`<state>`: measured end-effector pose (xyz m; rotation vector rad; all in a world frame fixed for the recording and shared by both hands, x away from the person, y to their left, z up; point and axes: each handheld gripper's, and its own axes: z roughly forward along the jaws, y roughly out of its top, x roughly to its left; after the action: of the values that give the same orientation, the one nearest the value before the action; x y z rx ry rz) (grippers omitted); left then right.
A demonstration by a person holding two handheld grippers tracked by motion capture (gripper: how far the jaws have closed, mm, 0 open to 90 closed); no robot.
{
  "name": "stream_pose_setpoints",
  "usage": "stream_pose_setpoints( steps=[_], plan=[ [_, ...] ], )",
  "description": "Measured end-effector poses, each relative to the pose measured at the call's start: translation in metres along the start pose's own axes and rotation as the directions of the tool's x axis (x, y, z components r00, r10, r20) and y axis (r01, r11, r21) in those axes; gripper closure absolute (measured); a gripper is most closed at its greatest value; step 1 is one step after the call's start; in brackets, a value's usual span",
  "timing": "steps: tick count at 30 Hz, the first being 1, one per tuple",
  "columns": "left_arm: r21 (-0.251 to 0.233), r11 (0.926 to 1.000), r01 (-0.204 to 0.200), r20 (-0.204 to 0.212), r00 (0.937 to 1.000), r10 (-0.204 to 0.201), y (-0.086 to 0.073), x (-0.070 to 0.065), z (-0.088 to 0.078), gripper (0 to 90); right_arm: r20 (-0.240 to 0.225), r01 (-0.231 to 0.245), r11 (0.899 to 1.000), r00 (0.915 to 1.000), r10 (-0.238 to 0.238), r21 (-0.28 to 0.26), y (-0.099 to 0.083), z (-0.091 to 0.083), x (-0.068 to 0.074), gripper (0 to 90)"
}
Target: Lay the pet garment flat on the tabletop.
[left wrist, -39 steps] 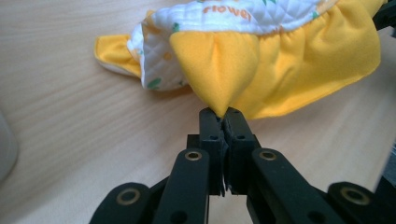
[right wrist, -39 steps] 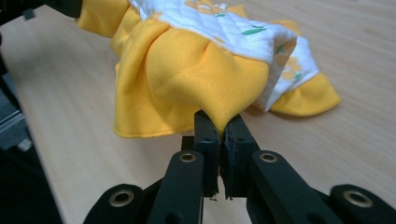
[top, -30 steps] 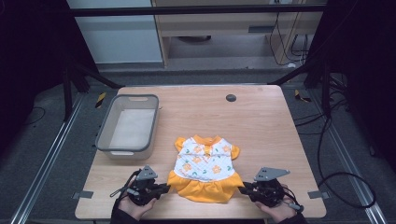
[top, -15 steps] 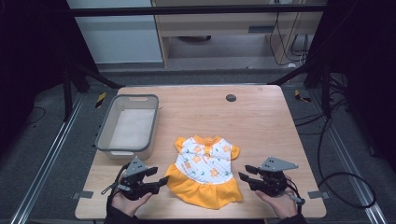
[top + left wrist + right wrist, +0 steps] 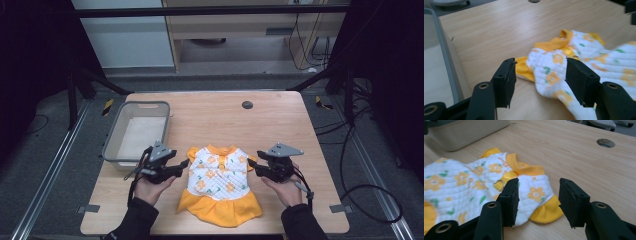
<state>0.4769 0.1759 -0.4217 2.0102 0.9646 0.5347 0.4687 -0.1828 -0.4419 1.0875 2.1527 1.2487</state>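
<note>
Garment: one small dress [image 5: 218, 180], white quilted top with orange flowers, orange collar, sleeves and skirt hem, lying flat at the 6 o'clock edge of the table [image 5: 290, 125]. Grippers: two. Left gripper [image 5: 184, 164] at the dress's 9 o'clock, jaws released and just widened, the near sleeve [image 5: 524, 67] lying loose between them, pads not pressing. Right gripper [image 5: 253, 164] at the dress's 3 o'clock, jaws likewise parted and just opening, the other sleeve [image 5: 544, 212] beneath the gap, untouched.

Handling note, by judgement: sleeves look next to be taken. Lower both grippers evenly, close each on one sleeve's edge only, catching a single layer, so the cloth lifts or folds without bunching.

Others: one grey bin [image 5: 137, 131] at 10 o'clock; one round hole [image 5: 247, 105] at 12 o'clock.
</note>
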Motion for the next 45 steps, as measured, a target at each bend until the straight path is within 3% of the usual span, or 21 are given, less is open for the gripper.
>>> stream_pose_setpoints(
  steps=[6, 9, 13, 17, 19, 22, 23, 24, 25, 28, 31, 34, 35, 37, 39, 40, 42, 45],
  plan=[
    [0.082, 0.9966, -0.001, -0.039, 0.9992, 0.004, 0.004, 0.007, 0.056, 40.8, 0.040, -0.030, 0.998, 0.9988, 0.027, 0.063, -0.002, 0.035, -0.015, 50.1],
    [0.114, 0.9933, 0.020, -0.032, 0.9993, -0.016, -0.001, 0.011, 0.079, 40.0, 0.049, -0.030, 0.994, 0.9985, 0.025, 0.105, -0.008, 0.051, -0.020, 50.1],
    [0.184, 0.9826, 0.026, -0.027, 0.9994, -0.021, -0.011, 0.013, 0.100, 40.7, 0.051, -0.052, 0.988, 0.9977, 0.045, 0.146, -0.016, 0.067, -0.024, 50.7],
    [0.174, 0.9834, 0.053, -0.012, 0.9986, -0.052, -0.019, 0.012, 0.105, 47.1, 0.034, -0.052, 0.984, 0.9983, 0.047, 0.170, -0.021, 0.077, -0.023, 54.8],
    [0.169, 0.9846, 0.045, -0.012, 0.9990, -0.043, -0.019, 0.010, 0.105, 48.8, 0.024, -0.049, 0.983, 0.9987, 0.045, 0.175, -0.023, 0.080, -0.022, 60.0],
    [0.172, 0.9846, 0.031, -0.007, 0.9995, -0.030, -0.018, 0.006, 0.105, 58.6, -0.003, -0.062, 0.982, 0.9980, 0.064, 0.179, -0.023, 0.081, -0.020, 72.0],
    [0.172, 0.9846, 0.031, -0.007, 0.9995, -0.030, -0.018, 0.006, 0.105, 62.9, -0.003, -0.062, 0.982, 0.9980, 0.064, 0.179, -0.023, 0.081, -0.020, 72.0],
    [0.173, 0.9846, 0.028, -0.005, 0.9996, -0.028, -0.018, 0.004, 0.105, 62.9, -0.007, -0.063, 0.982, 0.9978, 0.065, 0.178, -0.023, 0.081, -0.018, 76.0],
    [0.176, 0.9839, 0.032, 0.005, 0.9994, -0.034, -0.017, 0.003, 0.105, 71.4, 0.001, -0.054, 0.983, 0.9985, 0.055, 0.177, -0.023, 0.081, -0.015, 80.0],
    [0.176, 0.9830, 0.054, 0.007, 0.9984, -0.056, -0.017, 0.002, 0.105, 79.3, 0.000, -0.048, 0.982, 0.9988, 0.049, 0.182, -0.021, 0.081, -0.013, 82.6],
    [0.184, 0.9815, 0.051, 0.001, 0.9986, -0.053, -0.015, 0.001, 0.104, 81.8, -0.001, -0.056, 0.983, 0.9984, 0.057, 0.172, -0.020, 0.080, -0.012, 83.9],
    [0.112, 0.9913, 0.068, -0.003, 0.9977, -0.068, -0.010, 0.003, 0.094, 82.5, -0.001, -0.047, 0.991, 0.9989, 0.047, 0.128, -0.013, 0.073, -0.012, 84.0],
    [0.112, 0.9913, 0.068, -0.003, 0.9977, -0.068, -0.010, 0.003, 0.094, 82.6, -0.001, -0.047, 0.991, 0.9989, 0.047, 0.128, -0.013, 0.073, -0.012, 84.0],
    [0.034, 0.9960, 0.083, 0.011, 0.9964, -0.084, 0.001, 0.006, 0.081, 82.7, 0.000, -0.034, 0.997, 0.9994, 0.034, 0.074, -0.002, 0.064, -0.013, 84.1],
    [-0.035, 0.9977, 0.058, -0.003, 0.9983, -0.058, 0.019, 0.005, 0.070, 82.7, 0.008, -0.009, 1.000, 0.9999, 0.008, 0.010, 0.016, 0.057, -0.012, 84.1],
    [-0.035, 0.9977, 0.058, -0.003, 0.9983, -0.058, 0.019, 0.005, 0.070, 82.7, 0.008, -0.009, 1.000, 0.9999, 0.008, 0.010, 0.016, 0.057, -0.012, 84.1],
    [-0.087, 0.9957, 0.032, -0.033, 0.9988, -0.035, 0.038, 0.004, 0.065, 82.5, 0.047, 0.023, 0.998, 0.9987, -0.021, -0.050, 0.035, 0.055, -0.010, 84.0],
    [-0.105, 0.9943, 0.017, -0.088, 0.9958, -0.026, 0.049, 0.008, 0.071, 82.0, 0.122, 0.053, 0.995, 0.9916, -0.042, -0.086, 0.047, 0.062, -0.011, 83.6]
  ],
)
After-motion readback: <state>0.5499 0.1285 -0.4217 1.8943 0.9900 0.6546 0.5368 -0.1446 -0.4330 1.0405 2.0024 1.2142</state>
